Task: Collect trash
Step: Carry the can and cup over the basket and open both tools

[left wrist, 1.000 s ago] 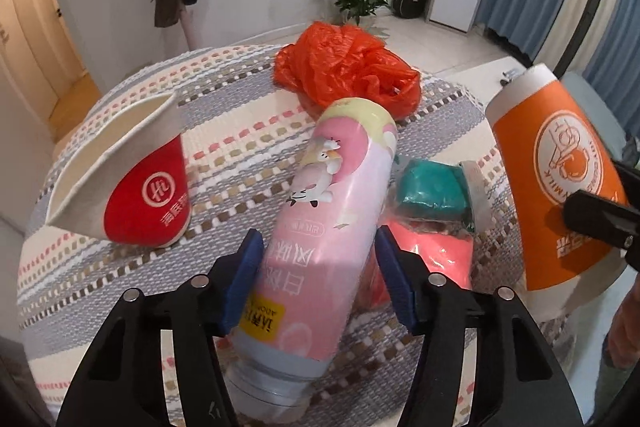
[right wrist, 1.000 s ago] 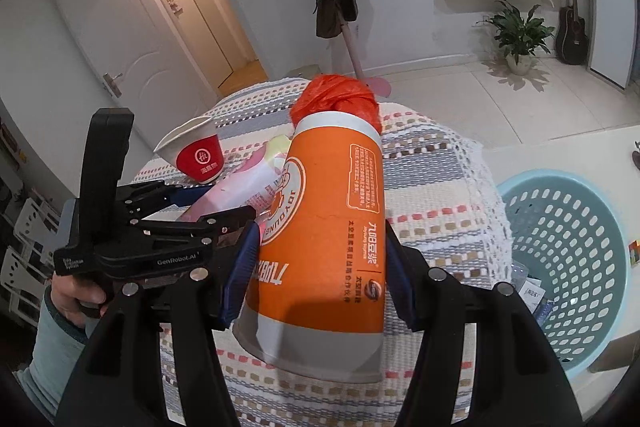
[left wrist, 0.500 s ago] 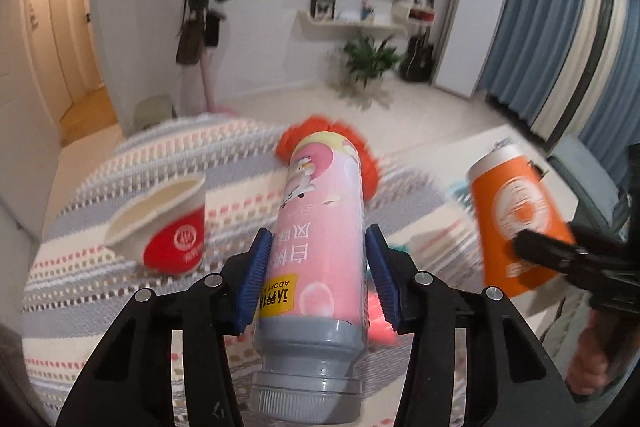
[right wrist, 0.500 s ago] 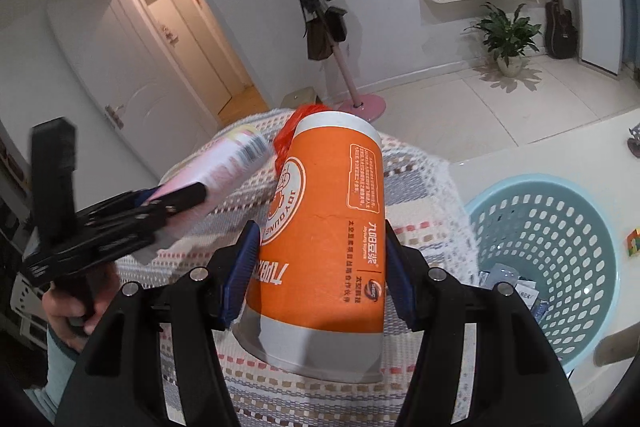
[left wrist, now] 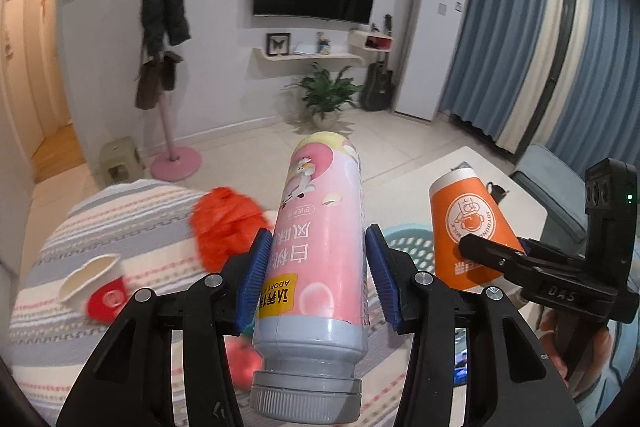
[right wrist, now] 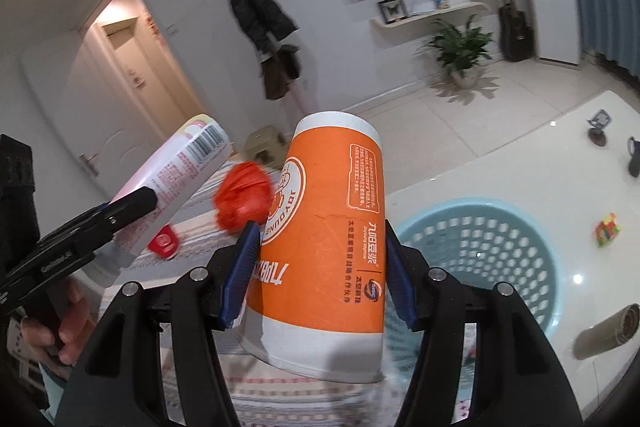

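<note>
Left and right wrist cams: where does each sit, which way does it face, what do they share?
Left wrist: on the left gripper, looking along its jaws at the pink bottle clamped there; the person's right hand shows at right.
Right wrist: on the right gripper, looking along its jaws at the orange cup it holds; the left hand shows at lower left.
Shared: both see bottle, cup, orange bag, blue basket, striped tablecloth.
</note>
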Demonstrator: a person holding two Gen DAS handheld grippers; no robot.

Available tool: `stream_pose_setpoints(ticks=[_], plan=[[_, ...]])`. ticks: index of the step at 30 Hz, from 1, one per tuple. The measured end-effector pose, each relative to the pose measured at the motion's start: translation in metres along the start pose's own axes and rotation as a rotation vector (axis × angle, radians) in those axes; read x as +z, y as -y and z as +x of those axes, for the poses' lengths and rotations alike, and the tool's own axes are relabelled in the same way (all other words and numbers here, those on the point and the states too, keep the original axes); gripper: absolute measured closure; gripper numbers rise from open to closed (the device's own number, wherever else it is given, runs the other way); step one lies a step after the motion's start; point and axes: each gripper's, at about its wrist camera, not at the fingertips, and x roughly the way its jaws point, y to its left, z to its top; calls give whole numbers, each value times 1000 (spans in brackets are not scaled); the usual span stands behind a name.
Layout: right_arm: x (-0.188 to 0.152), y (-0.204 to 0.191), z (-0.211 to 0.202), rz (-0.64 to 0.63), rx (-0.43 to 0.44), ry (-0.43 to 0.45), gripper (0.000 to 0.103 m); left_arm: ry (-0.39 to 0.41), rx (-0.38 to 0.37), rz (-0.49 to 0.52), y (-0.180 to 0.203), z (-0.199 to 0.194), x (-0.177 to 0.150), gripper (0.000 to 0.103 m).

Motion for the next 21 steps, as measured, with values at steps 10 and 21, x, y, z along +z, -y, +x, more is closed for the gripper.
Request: stream_pose_setpoints(ticks=[10, 21], plan=[[-8, 87, 15, 99, -153, -43, 47, -114, -92, 22, 58, 88, -10, 56], [-52, 160, 61, 199, -257, -184, 46, -299, -150, 20, 85, 170, -54, 56]])
